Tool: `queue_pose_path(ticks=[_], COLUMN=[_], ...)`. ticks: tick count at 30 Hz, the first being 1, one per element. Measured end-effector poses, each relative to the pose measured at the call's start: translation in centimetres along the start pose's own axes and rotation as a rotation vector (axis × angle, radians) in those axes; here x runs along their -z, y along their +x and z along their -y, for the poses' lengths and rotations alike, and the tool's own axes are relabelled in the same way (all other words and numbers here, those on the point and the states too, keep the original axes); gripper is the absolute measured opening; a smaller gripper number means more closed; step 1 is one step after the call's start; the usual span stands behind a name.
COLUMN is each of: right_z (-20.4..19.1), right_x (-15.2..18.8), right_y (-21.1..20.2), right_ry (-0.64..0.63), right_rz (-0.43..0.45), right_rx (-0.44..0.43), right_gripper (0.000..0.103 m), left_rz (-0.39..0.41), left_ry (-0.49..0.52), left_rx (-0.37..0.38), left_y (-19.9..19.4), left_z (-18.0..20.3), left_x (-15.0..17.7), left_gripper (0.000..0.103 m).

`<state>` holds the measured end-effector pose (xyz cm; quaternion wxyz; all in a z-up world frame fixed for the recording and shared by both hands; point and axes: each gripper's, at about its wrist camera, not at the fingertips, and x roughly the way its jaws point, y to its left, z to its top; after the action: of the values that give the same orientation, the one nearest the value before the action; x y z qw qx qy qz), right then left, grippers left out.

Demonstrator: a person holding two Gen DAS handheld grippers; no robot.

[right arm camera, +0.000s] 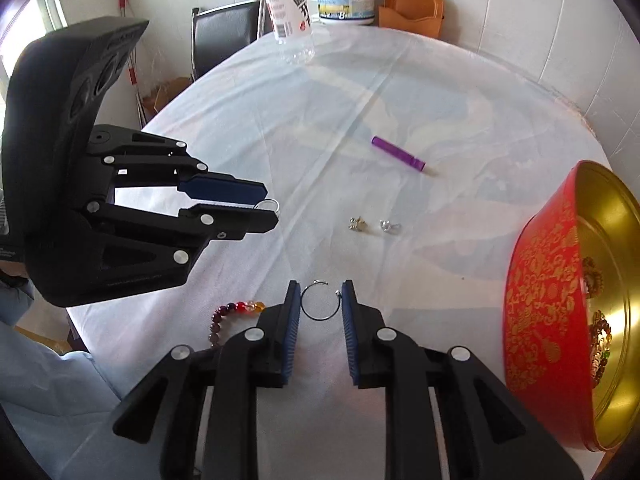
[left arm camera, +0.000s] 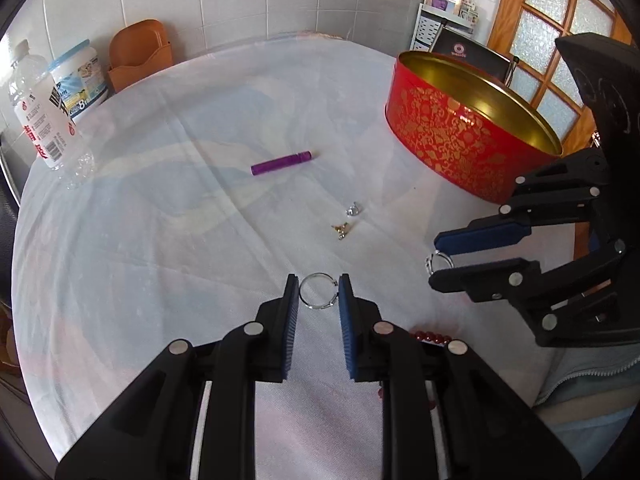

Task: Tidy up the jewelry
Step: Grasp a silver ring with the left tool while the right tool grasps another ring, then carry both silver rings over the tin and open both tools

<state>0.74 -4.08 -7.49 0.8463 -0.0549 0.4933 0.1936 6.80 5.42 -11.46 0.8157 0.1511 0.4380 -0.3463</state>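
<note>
Each tool grips a thin silver ring across its width: left tool (left arm camera: 319, 294), right tool (right arm camera: 320, 300). Light, stiff, probably slippery; our red tin (left arm camera: 472, 136) waits far right.

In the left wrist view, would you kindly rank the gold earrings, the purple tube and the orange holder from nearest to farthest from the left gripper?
From the left gripper:
1. Gold earrings, just ahead, slightly right.
2. Purple tube, mid-table, slightly left.
3. Orange holder, far left, at the wall.
</note>
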Motion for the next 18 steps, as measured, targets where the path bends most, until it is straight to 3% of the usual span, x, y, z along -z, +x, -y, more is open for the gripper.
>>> queue_pose_path(ticks=[6, 11, 18], right_z=[2.5, 7.3, 13.8], right_x=[-0.1, 1.5, 5.3], right_y=[-5.2, -10.7, -16.2], right_ry=[0.044, 0.112, 0.163], right_rz=[0.141, 0.251, 0.321], right_rx=[0.014, 0.065, 0.138], right_gripper=[0.022, 0.022, 0.022], left_rz=[0.077, 0.153, 0.219], left_ry=[0.006, 0.025, 0.017], left_rx=[-0.015, -0.007, 0.016], left_y=[-3.3, -5.5, -5.7], left_z=[2.3, 5.7, 10.9], left_x=[-2.9, -6.4, -10.0], left_gripper=[0.020, 0.020, 0.020])
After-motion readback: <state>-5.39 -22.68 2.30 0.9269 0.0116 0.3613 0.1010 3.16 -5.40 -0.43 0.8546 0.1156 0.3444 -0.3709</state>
